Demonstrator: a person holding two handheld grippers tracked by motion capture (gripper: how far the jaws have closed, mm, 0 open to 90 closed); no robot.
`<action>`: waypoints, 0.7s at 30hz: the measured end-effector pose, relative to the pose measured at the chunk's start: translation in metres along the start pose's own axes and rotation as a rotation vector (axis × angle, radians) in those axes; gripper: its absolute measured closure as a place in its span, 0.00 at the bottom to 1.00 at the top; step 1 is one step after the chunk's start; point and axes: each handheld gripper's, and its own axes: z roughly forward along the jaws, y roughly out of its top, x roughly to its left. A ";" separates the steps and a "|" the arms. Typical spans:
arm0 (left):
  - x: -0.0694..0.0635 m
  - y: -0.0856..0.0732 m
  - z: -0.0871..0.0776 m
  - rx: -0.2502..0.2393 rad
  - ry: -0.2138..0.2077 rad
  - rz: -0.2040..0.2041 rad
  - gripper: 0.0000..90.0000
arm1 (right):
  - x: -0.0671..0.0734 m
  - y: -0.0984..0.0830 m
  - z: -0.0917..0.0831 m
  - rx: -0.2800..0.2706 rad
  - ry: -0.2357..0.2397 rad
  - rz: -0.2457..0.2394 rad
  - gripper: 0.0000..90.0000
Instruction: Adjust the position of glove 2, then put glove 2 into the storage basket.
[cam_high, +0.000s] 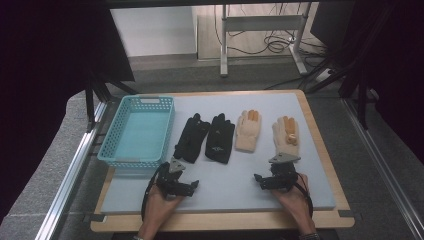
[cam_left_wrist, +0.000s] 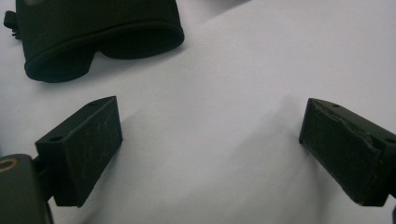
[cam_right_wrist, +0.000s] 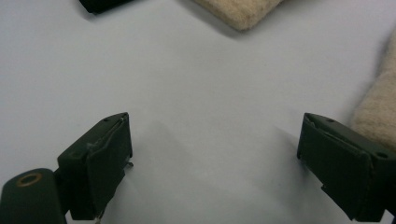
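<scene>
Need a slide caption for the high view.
Both open grippers, left and right, rest before two black gloves and two beige knit gloves, beside an empty turquoise plastic basket.

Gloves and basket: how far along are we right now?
Nothing looks done yet: the turquoise basket holds no gloves, and both black gloves and both beige gloves lie flat on the grey mat. In hand: the left gripper sits open just short of a black glove's cuff, the right gripper open near a beige cuff. Probably left: picking up all four.
</scene>
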 end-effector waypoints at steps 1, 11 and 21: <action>0.000 0.000 0.000 0.000 0.000 0.001 0.07 | 0.000 0.000 0.000 0.001 -0.005 0.008 0.11; 0.000 0.000 0.000 0.001 0.001 0.000 0.07 | -0.001 0.001 -0.001 0.001 -0.016 0.030 0.16; 0.000 0.000 0.000 0.000 0.000 -0.001 0.07 | -0.002 0.015 -0.005 -0.019 0.027 0.038 0.25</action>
